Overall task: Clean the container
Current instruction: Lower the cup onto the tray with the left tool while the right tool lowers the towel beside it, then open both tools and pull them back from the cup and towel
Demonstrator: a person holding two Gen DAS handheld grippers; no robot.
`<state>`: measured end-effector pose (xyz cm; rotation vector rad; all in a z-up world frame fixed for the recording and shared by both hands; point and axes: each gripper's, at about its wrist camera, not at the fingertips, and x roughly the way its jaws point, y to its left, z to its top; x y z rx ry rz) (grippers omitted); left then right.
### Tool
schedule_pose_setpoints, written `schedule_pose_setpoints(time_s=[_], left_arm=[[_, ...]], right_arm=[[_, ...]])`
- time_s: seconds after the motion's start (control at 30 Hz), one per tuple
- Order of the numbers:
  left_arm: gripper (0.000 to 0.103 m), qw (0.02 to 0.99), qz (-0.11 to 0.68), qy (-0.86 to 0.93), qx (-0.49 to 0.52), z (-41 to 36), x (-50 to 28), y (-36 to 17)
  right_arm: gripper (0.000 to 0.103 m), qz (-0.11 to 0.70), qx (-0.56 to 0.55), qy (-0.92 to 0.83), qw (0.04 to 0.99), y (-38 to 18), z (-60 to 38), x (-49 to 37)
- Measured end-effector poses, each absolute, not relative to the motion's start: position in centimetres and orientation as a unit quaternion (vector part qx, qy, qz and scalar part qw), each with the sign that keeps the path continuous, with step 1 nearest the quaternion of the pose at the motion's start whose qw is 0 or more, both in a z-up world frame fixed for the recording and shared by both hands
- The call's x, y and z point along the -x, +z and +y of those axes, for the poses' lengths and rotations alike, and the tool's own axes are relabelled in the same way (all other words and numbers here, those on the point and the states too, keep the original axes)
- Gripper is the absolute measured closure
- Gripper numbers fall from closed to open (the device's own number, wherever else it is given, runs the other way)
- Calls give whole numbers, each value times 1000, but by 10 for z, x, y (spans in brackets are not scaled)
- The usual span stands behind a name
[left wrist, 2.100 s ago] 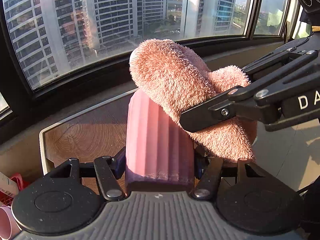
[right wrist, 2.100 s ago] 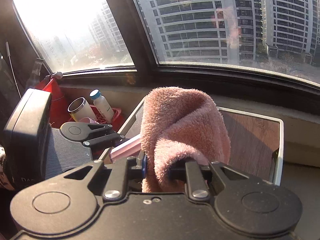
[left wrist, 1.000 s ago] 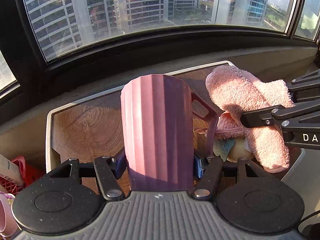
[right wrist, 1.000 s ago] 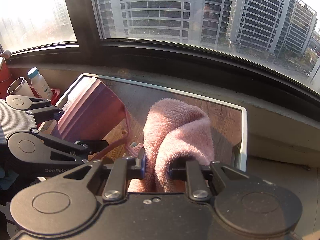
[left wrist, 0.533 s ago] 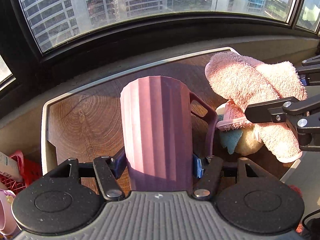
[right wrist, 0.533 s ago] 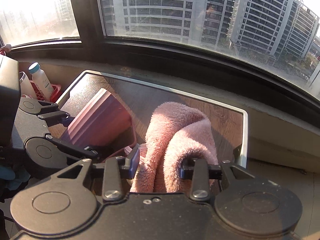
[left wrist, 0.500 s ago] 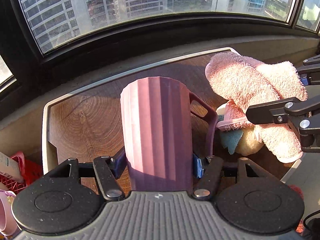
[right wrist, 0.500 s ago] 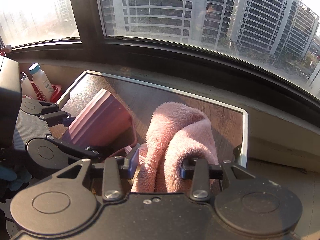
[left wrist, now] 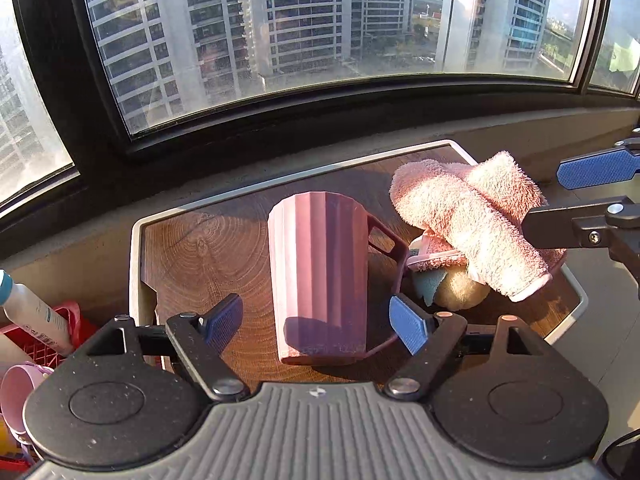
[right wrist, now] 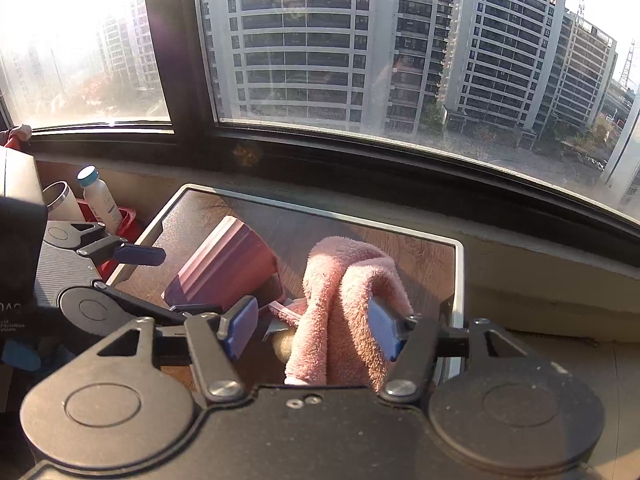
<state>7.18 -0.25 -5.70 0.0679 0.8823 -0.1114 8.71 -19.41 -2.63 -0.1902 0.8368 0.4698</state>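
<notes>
A ribbed pink cup (left wrist: 320,280) with a side handle stands on the wooden table (left wrist: 200,248). My left gripper (left wrist: 314,324) is open around its lower part, blue pads clear of both sides. A fluffy pink towel (left wrist: 472,220) lies heaped to the cup's right, over a yellowish sponge (left wrist: 460,290). My right gripper (right wrist: 312,332) is open with the towel (right wrist: 344,300) between its pads, brushing the right one. The right wrist view also shows the cup (right wrist: 228,272) and the left gripper (right wrist: 190,283).
The table has a raised white rim (left wrist: 136,264) and stands against a window sill. A red basket (left wrist: 36,344) at the left holds a white bottle (right wrist: 100,200) and a metal tumbler (right wrist: 60,200). A pink mug (left wrist: 16,392) sits by it.
Both grippers have opened. The left one let go of the cup, which now stands on the table. The right one released the towel, which rests on the sponge.
</notes>
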Motion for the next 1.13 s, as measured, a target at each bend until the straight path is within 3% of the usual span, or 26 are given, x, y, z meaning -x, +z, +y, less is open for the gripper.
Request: schedule_pose_setpoints(time_s=[0.33, 0.43, 0.77, 1.13], left_arm=[[17, 927, 371, -58, 22, -1, -15, -21], [0, 934, 351, -59, 26, 0, 0, -16], [0, 950, 308, -56, 0, -2, 16, -7], [0, 948, 314, -49, 5, 2, 13, -11]], right_arm=[[34, 332, 14, 204, 921, -8, -197, -27], [31, 324, -12, 191, 927, -8, -203, -14], [29, 310, -22, 179, 934, -9, -206, 5], [28, 309, -24, 169, 936, -11, -209, 6]])
